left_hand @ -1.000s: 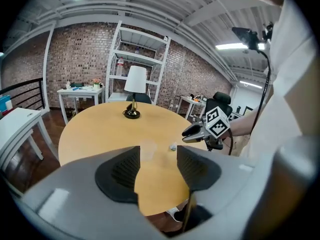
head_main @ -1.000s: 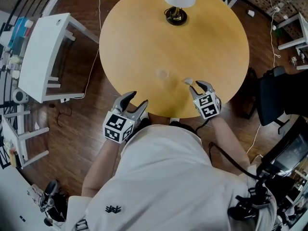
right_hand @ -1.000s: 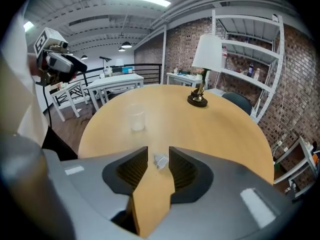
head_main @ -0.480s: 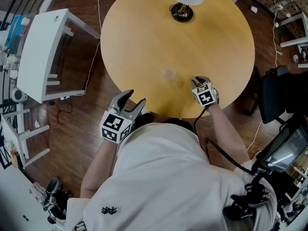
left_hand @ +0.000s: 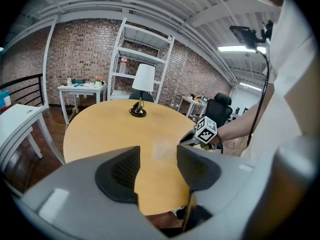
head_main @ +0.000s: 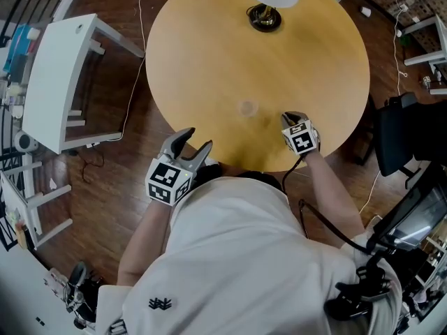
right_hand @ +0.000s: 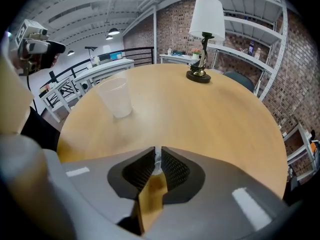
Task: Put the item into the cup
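Item [right_hand: 157, 160] – a small whitish bit – is pinched in your right gripper [right_hand: 157, 153], whose jaws just closed on it, low over the table [head_main: 209, 61] near its edge. The clear cup [right_hand: 116, 98] stands close by on the left. Your left gripper [left_hand: 158, 156] hovers off the table's rim – jaws wide and empty.

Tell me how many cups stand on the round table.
1. The clear cup stands upright on the round table, left of the right gripper and apart from it. No other cup shows; none seems hidden.
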The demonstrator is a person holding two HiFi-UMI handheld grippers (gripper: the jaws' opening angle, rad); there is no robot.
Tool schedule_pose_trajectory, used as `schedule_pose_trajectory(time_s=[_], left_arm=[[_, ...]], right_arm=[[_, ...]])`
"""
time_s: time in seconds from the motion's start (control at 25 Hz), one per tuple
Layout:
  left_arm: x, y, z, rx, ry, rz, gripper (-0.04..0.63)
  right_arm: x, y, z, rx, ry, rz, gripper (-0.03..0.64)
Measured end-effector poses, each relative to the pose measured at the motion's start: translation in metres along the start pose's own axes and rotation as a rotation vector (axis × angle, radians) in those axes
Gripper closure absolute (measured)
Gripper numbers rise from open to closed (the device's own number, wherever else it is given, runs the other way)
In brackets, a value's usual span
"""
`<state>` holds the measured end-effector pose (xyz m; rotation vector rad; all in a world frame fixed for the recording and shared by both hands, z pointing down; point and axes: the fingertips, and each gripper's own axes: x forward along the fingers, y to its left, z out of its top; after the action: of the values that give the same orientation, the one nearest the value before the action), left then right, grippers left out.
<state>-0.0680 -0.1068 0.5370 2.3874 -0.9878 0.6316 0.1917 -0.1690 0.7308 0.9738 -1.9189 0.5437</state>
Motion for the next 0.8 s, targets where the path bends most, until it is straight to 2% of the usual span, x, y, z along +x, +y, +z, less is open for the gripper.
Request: schedule_pose_trajectory(time_s=[0.16, 0.36, 0.8], left_arm=[[0.002, -0.002, 0.003, 0.004, -0.021, -0.015, 0.393], [0.003, -0.001, 0.002, 0.008, -0.040, -0.021, 0.393], [-0.006, 0.007, -0.008, -0.010, -0.050, -0.025, 0.394]], right_arm=[[-0.021, -0.003, 0.010, 0.011, -0.020, -0.013, 0.577], [-0.052, 0.002, 0.040, 0.010, -0.093, -0.016, 0.577], [-0.095, 0.049, 0.119, -0.083, -0.213, 0.042, 0.577]])
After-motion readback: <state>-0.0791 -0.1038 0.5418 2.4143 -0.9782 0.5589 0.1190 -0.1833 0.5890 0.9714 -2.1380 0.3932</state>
